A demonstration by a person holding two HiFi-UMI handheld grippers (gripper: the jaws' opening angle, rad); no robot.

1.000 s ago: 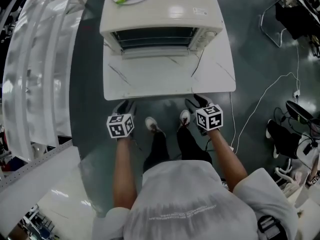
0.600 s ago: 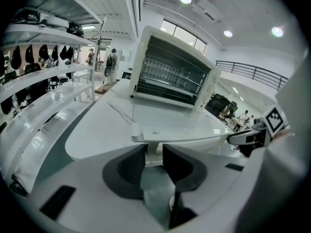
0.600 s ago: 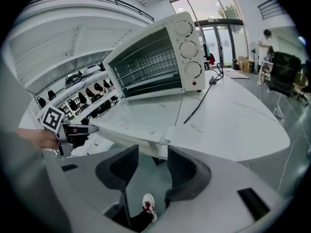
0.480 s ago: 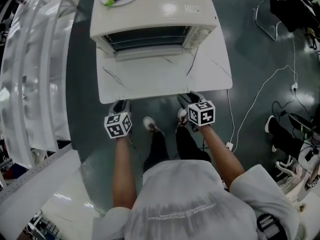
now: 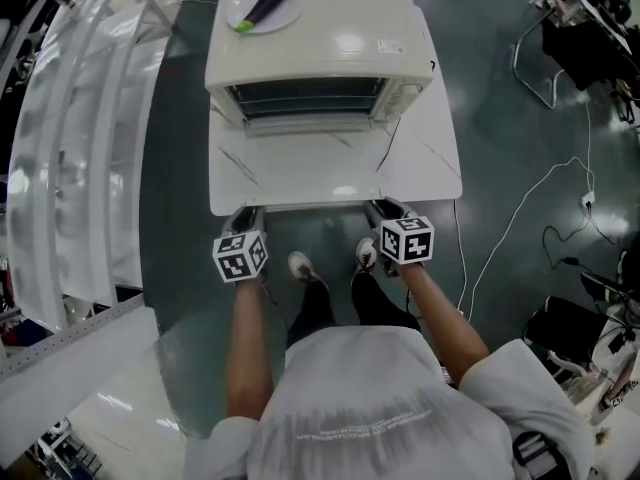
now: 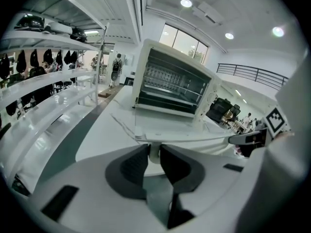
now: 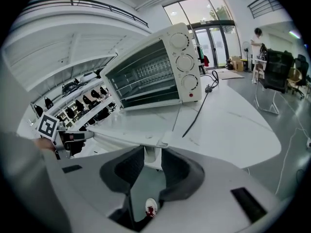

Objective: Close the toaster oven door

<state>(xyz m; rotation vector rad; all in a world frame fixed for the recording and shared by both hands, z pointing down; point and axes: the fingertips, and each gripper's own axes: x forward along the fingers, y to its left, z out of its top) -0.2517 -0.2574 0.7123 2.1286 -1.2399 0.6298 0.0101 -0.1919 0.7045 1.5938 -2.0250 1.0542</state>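
Toaster oven [image 5: 320,38] sits at the far side of the white table [image 5: 440,173]. Its door [image 5: 330,163] hangs fully open, lying about level and reaching from the oven front almost to the table's near edge. The door handle [image 6: 194,139] runs along the door's free edge, the edge furthest from the oven.

L gripper [image 5: 245,218] is at the handle's left end. Its jaws have just been closing and are now narrow, w/ pads against the white handle post btwn them. R gripper [image 5: 385,211] is the same at the right-end post, also just closed in. Both hang just off the near table edge, opposite the oven.

Air above the door, up to the oven mouth, is open.

Power cord [image 5: 395,143] runs from the oven's right side across the table, by the door's right edge, near R gripper. A plate [image 5: 262,10] w/ a dark long thing sits on the oven top, left-rear corner.

Clear shelving [image 5: 70,148] stands left of the oven, w/ a floor strip btwn it and the table. Right of the oven is floor w/ loose cables [image 5: 530,193].
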